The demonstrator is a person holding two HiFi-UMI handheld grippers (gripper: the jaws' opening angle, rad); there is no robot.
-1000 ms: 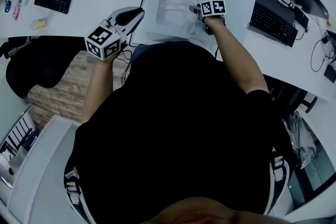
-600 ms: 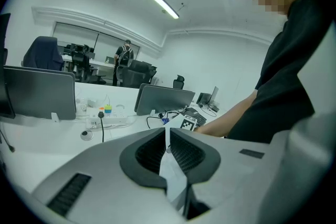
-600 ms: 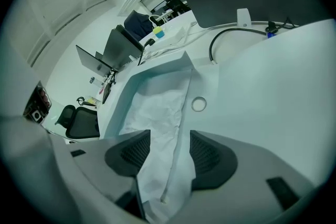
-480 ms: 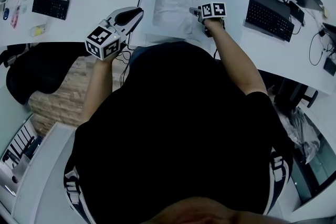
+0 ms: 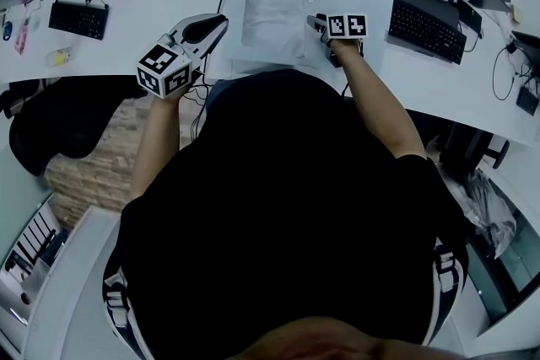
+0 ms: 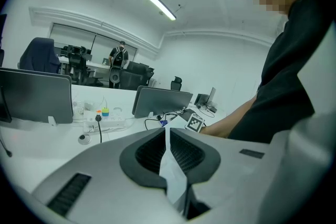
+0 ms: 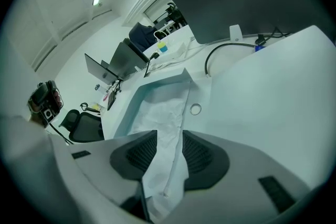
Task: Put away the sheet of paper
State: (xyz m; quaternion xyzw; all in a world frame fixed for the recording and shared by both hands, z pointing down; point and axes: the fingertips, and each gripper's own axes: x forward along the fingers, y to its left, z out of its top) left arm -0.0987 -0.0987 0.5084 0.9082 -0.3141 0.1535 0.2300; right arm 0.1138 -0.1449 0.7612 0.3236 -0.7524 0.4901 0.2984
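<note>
Our right tool (image 5: 318, 22), jaws just closing, pinches the crumpled sheet of paper (image 7: 164, 113), which trails straight ahead into the open folder (image 7: 157, 79) on the desk (image 5: 126, 34); our left tool (image 5: 219, 21), well apart, clamps a white strip (image 6: 169, 162).

No text, label, brand or number could be read in any view, and the only sign-like marks were the black-and-white square markers (image 5: 165, 67) on the cubes of the left gripper (image 5: 221, 19) and the right gripper (image 5: 314, 19), which bore no letters or digits.
</note>
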